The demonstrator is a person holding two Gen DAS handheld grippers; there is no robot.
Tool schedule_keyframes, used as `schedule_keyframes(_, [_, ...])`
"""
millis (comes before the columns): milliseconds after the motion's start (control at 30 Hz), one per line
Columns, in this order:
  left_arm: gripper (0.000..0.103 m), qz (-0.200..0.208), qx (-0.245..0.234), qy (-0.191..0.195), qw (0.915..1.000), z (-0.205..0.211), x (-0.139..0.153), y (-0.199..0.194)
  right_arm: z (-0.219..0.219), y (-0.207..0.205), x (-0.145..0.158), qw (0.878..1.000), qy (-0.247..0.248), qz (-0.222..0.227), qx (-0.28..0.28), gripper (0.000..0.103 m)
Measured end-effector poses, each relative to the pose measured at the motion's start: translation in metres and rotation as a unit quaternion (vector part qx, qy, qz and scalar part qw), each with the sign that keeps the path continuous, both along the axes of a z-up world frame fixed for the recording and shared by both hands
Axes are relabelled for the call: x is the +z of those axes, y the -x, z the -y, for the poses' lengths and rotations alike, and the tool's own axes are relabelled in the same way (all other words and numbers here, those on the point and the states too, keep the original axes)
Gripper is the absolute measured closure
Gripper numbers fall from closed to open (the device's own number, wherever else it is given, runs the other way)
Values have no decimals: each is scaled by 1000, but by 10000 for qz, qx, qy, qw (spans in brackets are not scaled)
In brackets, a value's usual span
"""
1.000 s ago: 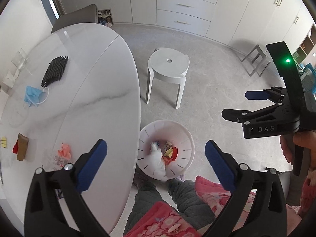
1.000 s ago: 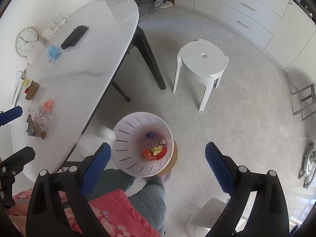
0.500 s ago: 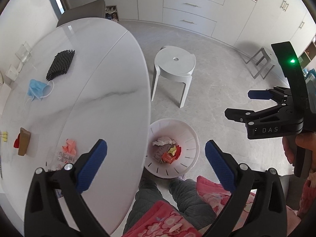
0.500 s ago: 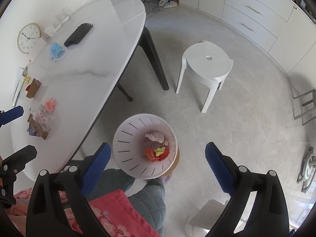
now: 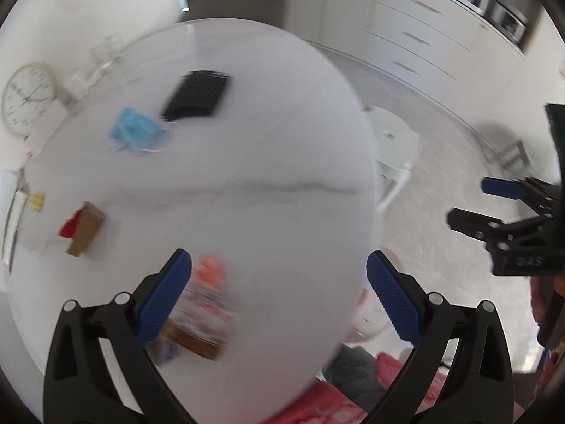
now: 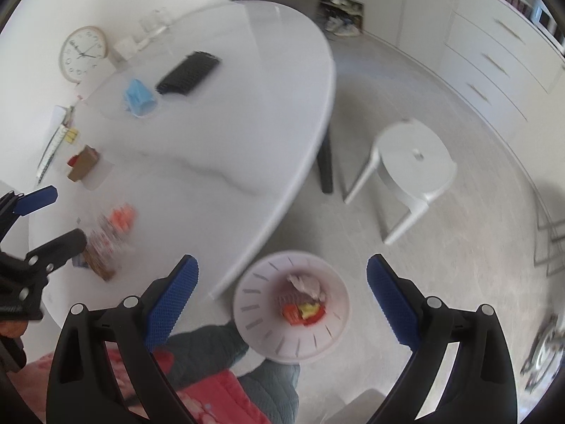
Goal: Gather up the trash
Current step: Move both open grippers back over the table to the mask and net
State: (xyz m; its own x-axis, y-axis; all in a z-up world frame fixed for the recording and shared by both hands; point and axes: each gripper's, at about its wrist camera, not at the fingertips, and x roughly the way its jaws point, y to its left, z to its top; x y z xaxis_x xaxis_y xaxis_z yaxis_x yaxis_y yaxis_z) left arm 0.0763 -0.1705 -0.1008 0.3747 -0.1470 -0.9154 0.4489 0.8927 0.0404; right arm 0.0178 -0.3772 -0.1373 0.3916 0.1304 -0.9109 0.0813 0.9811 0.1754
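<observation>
- The left gripper hangs over the near end of the white oval table, blue-padded fingers spread wide with nothing between them; both views are smeared by motion.
- The right gripper is likewise wide open and holds nothing, poised over the floor above the white waste bin.
- In the left view the right gripper shows at the right edge, with raised letters on its black body that read roughly "DAS", though blurred.
- In the right view the left gripper enters from the left edge, just above the wrappers.
- Compared with half a second ago, the left camera has swung from the bin over to the tabletop, so the table now fills its view and only a sliver of the waste bin peeks past the table edge; the right camera has shifted less and keeps the bin near its centre.
- Trash on the table: a clear printed wrapper over a brown packet lies just under the left finger pad, with an orange scrap touching its far side.
- Farther along lie a small brown box with a red piece, a blue face mask and a black mesh pad.
- The bin sits on the floor beside the table edge, holding crumpled tissue and red-and-yellow wrappers.
- A round wall clock leans behind the table, and a white stool stands on the floor beyond the bin.
</observation>
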Motion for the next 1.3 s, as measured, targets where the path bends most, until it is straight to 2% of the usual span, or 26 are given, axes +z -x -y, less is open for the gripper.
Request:
schedule_keyframes(167, [8, 429, 501, -191, 9976, -38, 5, -54, -33, -63, 8, 9992, -64, 201, 345, 7])
schedule_keyframes(333, [8, 733, 467, -305, 9958, -71, 4, -115, -66, -136, 10, 9981, -137, 314, 505, 5])
schedule_keyframes(500, [8, 831, 267, -363, 9955, -96, -10, -179, -98, -207, 1, 9978, -92, 290, 590, 4])
schedule_keyframes(733, [8, 499, 435, -284, 9974, -118, -50, -264, -133, -280, -26, 9984, -207, 91, 522, 4])
schedule_keyframes(933, [9, 245, 619, -157, 9977, -119, -84, -318, -145, -311, -42, 9988, -168, -54, 466, 4])
schedule_keyframes(1000, [13, 93, 834, -153, 9964, -120, -96, -328, -146, -316, -45, 9988, -173, -76, 450, 4])
schedule_keyframes(1200, [45, -313, 1193, -374, 9917, -117, -124, -345, -143, -327, -53, 9991, -125, -163, 373, 4])
schedule_keyframes(1267, [67, -357, 1236, -568, 9901, -114, -129, -346, -143, -328, -53, 9991, -138, -153, 369, 4])
schedule_keyframes(1300, [70, -362, 1216, -575, 9903, -113, -129, -346, -143, -329, -53, 9991, -131, -142, 368, 4])
